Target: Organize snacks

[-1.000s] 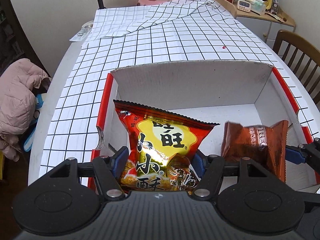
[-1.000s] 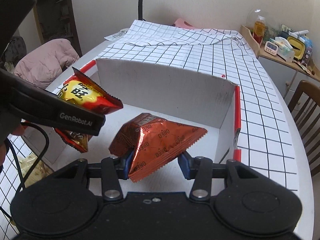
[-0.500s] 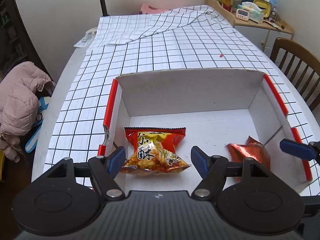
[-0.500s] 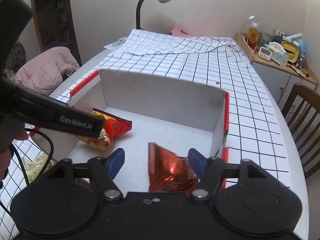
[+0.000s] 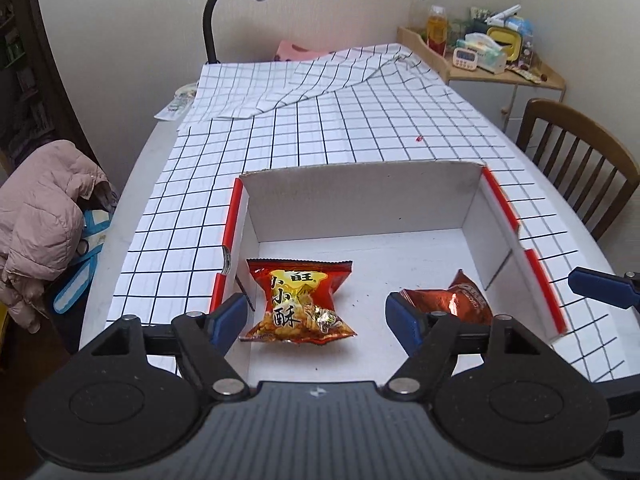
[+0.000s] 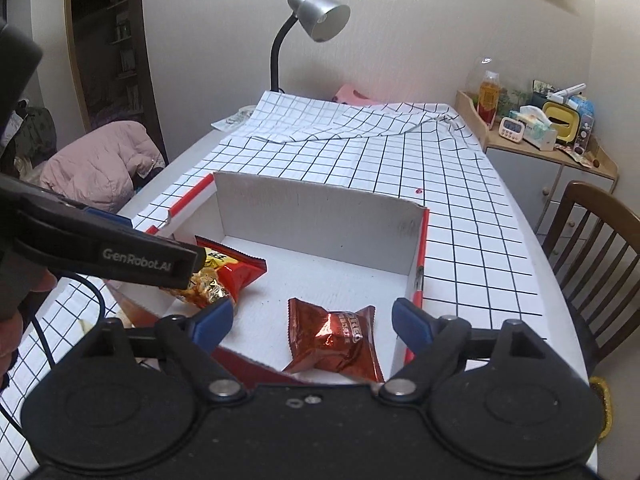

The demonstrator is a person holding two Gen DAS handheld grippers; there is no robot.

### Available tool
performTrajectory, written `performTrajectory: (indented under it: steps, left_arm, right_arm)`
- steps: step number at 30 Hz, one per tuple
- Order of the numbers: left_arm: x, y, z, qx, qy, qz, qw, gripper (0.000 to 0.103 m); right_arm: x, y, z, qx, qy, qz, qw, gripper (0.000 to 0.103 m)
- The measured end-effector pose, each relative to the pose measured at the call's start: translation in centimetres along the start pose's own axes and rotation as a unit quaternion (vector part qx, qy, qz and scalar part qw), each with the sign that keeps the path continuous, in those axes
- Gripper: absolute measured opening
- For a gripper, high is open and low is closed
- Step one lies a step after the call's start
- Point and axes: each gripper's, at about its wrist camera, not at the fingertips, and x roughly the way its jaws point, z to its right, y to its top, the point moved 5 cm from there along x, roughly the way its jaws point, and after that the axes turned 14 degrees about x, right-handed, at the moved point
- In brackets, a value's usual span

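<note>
Both packs in the box (image 5: 360, 184), jaws wide and empty
Red pack (image 5: 298, 300) near-left, Oreo pack (image 6: 334, 334) near-right. Left gripper (image 5: 316, 322) & right gripper (image 6: 312, 318) should prob lift straight out, w/o snagging the walls.

red-yellow snack bag (image 5: 298, 301) | brown snack bag (image 6: 334, 338) | white red-edged box (image 5: 360, 204)

Even indoor light, sharp, fisheye-bent edges

two snack packets (image 5: 298, 304) in box (image 5: 360, 196) on table (image 5: 320, 128)
</note>
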Motion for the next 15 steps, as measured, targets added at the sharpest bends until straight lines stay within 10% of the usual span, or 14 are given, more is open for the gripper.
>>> performTrajectory:
  steps: [15]
  left_arm:
    - [-5.4,-2.9,0.5,-0.013,-0.017,0.041,0.9989,0.084]
  right_arm:
    - [-5.1,-2.2,0.5,0.007,0.015,0.018,1.000,0.103]
